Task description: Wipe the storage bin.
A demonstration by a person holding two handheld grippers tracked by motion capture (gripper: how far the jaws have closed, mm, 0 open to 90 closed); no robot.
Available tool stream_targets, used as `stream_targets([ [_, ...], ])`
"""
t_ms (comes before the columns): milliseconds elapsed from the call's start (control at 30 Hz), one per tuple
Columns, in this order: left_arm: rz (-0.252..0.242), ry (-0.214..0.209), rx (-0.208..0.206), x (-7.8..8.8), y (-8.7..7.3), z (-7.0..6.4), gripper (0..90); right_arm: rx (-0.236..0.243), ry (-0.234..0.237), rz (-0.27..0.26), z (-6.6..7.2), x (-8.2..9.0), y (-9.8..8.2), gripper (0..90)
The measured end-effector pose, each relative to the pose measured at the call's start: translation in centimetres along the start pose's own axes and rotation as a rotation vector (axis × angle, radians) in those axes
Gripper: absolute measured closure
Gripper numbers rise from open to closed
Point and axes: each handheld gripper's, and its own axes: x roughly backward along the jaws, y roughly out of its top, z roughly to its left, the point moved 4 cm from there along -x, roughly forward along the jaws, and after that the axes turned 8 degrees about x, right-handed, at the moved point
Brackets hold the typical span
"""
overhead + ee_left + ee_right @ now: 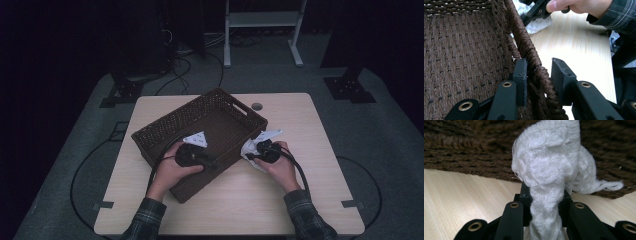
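A dark brown woven basket (165, 122) stands slantwise on the pale wooden table (295, 120). My left gripper (216, 164) straddles its near right wall. In the left gripper view the jaws (539, 75) clamp that woven wall (530, 52), one pad inside the basket and one outside. My right gripper (251, 154) sits just right of the basket, shut on a white knitted cloth (248, 147). In the right gripper view the cloth (549, 165) bulges up from between the pads (545, 197), close to the basket's outer wall (461, 150) and low over the table.
The basket's woven floor (461, 50) is bare where I see it. A round cable hole (257, 106) lies in the table's far edge. Bare tabletop spreads to the right and toward the front. Cables and a white stand (262, 20) sit on the floor beyond the table.
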Motion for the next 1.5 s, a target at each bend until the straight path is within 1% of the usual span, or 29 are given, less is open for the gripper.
stream_targets([
  [33, 0.0, 0.0, 0.0, 0.0, 0.0, 0.0, 66.1, -0.007, 0.004, 0.003, 0.0, -0.2, -0.1, 73.2],
  [200, 0.002, -0.002, 0.002, 0.0, 0.0, 0.0, 66.0, -0.009, 0.01, 0.02, 0.2, -0.5, -0.4, 73.2],
  [300, 0.002, -0.003, 0.003, 0.0, 0.0, 0.0, 66.0, 0.002, 0.022, 0.056, 0.7, -1.0, -0.8, 73.2],
  [333, 0.002, -0.003, 0.003, 0.0, 0.0, 0.0, 66.0, 0.013, 0.022, 0.062, 0.9, -1.1, -0.9, 73.3],
  [400, 0.002, -0.004, 0.004, 0.0, 0.0, 0.0, 66.0, 0.02, 0.022, 0.066, 1.1, -1.1, -0.8, 73.2],
  [533, 0.004, -0.003, 0.005, 0.0, 0.0, 0.0, 66.0, 0.02, 0.029, 0.037, 1.3, -0.6, -0.4, 73.5],
  [600, 0.004, -0.003, 0.006, 0.0, 0.0, 0.0, 66.0, 0.018, 0.03, 0.009, 1.5, -0.2, 0.0, 73.5],
  [700, 0.002, -0.005, 0.008, 0.0, 0.0, 0.1, 65.9, 0.037, 0.011, -0.01, 1.6, 0.3, 0.5, 73.6],
  [833, 0.001, -0.005, 0.009, 0.0, 0.0, 0.1, 66.0, 0.039, 0.005, -0.041, 1.6, 1.1, 1.0, 73.7],
  [867, 0.002, -0.005, 0.009, 0.0, 0.0, 0.1, 65.9, 0.039, 0.005, -0.057, 1.6, 1.4, 1.2, 73.7],
  [1200, 0.0, -0.005, 0.01, 0.0, 0.0, 0.1, 65.9, 0.056, -0.01, -0.105, 1.9, 3.0, 2.1, 73.9],
  [1333, 0.001, -0.004, 0.008, 0.0, 0.0, 0.1, 66.0, 0.048, -0.003, -0.15, 2.0, 4.0, 2.6, 73.8],
  [1467, 0.001, -0.004, 0.008, 0.0, 0.0, 0.1, 66.0, 0.059, -0.005, -0.158, 2.2, 4.3, 2.8, 73.8],
  [1500, 0.001, -0.004, 0.009, 0.0, 0.0, 0.1, 66.0, 0.068, -0.007, -0.16, 2.2, 4.4, 2.8, 73.8],
])
